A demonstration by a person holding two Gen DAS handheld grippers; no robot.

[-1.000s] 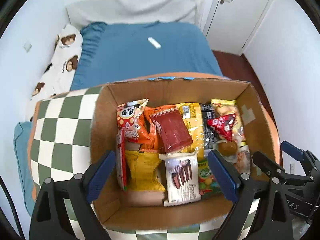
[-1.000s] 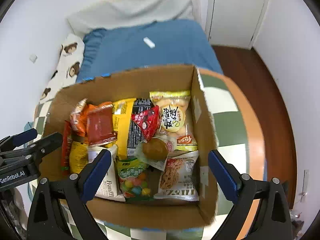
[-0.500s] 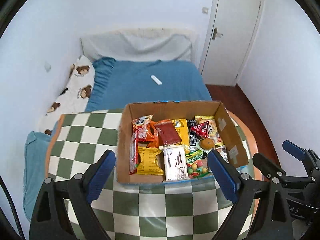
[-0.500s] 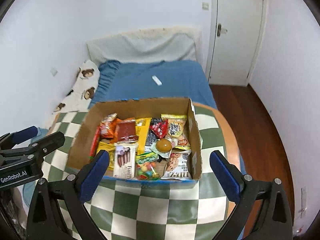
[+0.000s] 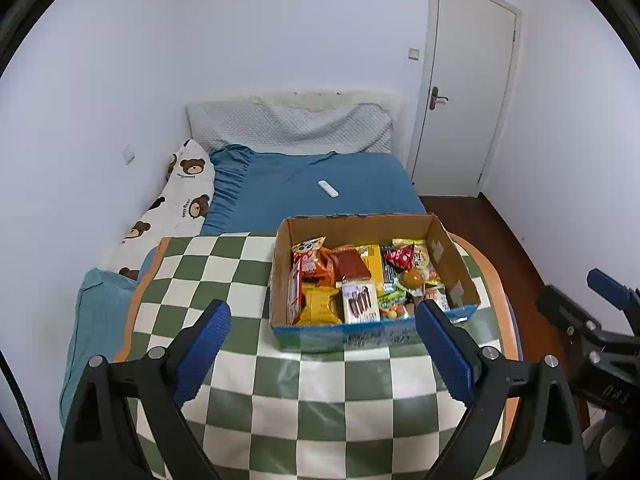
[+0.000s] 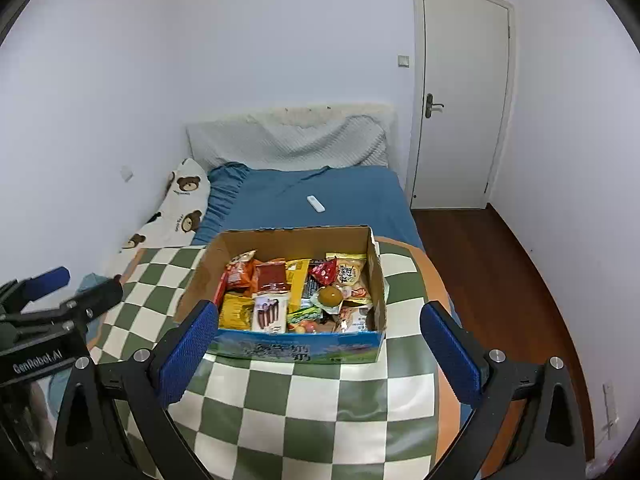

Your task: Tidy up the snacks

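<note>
An open cardboard box (image 5: 344, 338) stands on the green-and-white checked table (image 5: 304, 400), packed with several snack packets. Among them are a white chocolate-stick pack (image 5: 360, 302), a yellow pack (image 5: 318, 304) and a dark red pack (image 5: 350, 264). My left gripper (image 5: 322, 312) hangs above the table in front of the box, jaws wide open and empty. My right gripper (image 6: 319, 314) hovers beside it, also wide open with nothing between its blue pads (image 6: 188, 356). The same box (image 6: 296, 350) sits ahead of it. Each gripper shows at the edge of the other's view: right gripper (image 5: 572, 286), left gripper (image 6: 86, 282).
Behind the table lies a bed with a blue sheet (image 5: 304, 188), a white remote (image 5: 328, 189) on it and a bear-print pillow (image 5: 180, 204) at its left. A shut white door (image 5: 464, 92) and wooden floor (image 6: 500, 272) are to the right.
Both grippers have drawn back and up from right over the box, so the box looks smaller and farther. More of the table, wall and door has come into view.
</note>
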